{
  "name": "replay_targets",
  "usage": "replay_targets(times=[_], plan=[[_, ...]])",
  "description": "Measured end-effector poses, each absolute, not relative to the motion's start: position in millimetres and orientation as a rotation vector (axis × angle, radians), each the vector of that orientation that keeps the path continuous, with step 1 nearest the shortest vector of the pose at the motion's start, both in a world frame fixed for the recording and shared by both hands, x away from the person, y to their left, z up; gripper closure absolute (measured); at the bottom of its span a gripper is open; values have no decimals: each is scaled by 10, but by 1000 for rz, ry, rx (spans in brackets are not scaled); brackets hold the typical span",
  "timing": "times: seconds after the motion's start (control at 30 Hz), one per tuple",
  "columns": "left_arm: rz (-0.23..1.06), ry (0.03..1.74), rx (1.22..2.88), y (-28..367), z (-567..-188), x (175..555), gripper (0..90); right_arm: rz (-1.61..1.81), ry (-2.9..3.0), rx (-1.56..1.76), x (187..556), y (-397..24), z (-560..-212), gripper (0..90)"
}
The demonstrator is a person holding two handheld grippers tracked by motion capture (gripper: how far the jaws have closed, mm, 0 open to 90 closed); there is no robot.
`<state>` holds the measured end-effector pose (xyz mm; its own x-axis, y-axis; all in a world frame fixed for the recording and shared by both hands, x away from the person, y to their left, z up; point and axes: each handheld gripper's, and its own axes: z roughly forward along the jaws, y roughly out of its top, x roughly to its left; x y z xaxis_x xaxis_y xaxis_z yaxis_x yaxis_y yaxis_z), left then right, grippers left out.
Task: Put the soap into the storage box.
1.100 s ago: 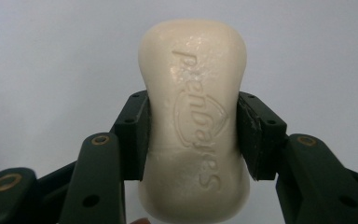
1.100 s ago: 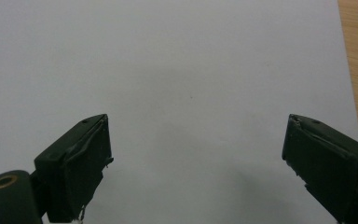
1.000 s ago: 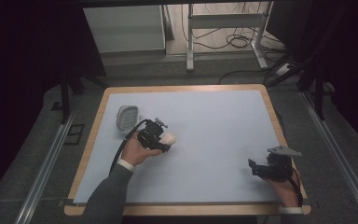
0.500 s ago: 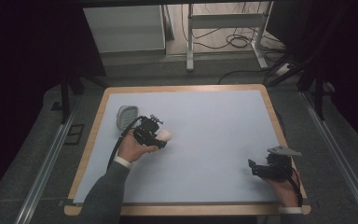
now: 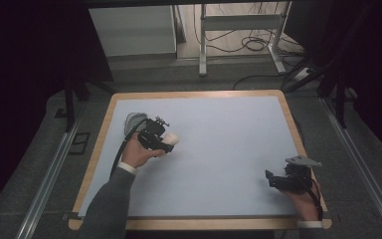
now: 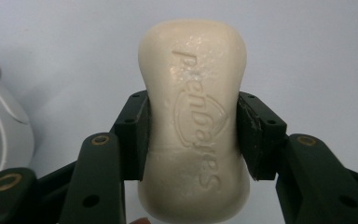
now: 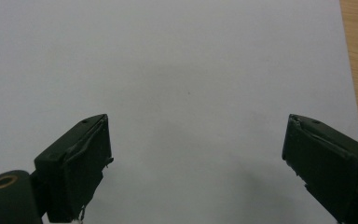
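Note:
A cream bar of soap (image 6: 193, 126) with embossed lettering sits clamped between the jaws of my left gripper (image 6: 193, 135). In the high view that left gripper (image 5: 165, 141) holds the soap (image 5: 171, 138) over the left part of the table, just right of a pale grey soap dish (image 5: 133, 122). The dish's rounded edge (image 6: 2, 130) appears at the left of the left gripper view. My right gripper (image 5: 271, 178) rests near the table's front right corner, and in its own view the right gripper (image 7: 196, 163) stands wide open over bare surface.
The table has a light blue-grey top (image 5: 229, 144) with a wooden rim (image 5: 97, 154); the rim (image 7: 356, 60) runs along the right of the right gripper view. Beyond the far edge stand a metal frame and cables (image 5: 238, 35) on the floor.
My left gripper has carried the soap up and to the left, closer to the soap dish. The right gripper has stayed in place.

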<state>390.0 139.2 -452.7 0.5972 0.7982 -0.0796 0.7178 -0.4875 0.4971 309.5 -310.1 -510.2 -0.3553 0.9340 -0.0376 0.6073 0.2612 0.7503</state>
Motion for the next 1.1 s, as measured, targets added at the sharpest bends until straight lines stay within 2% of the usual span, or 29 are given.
replay_targets(times=[1.1], plan=[[257, 1294, 2304, 1680, -4439, 4101, 497, 889, 2059, 1398, 3102, -3110, -5119, 76]])
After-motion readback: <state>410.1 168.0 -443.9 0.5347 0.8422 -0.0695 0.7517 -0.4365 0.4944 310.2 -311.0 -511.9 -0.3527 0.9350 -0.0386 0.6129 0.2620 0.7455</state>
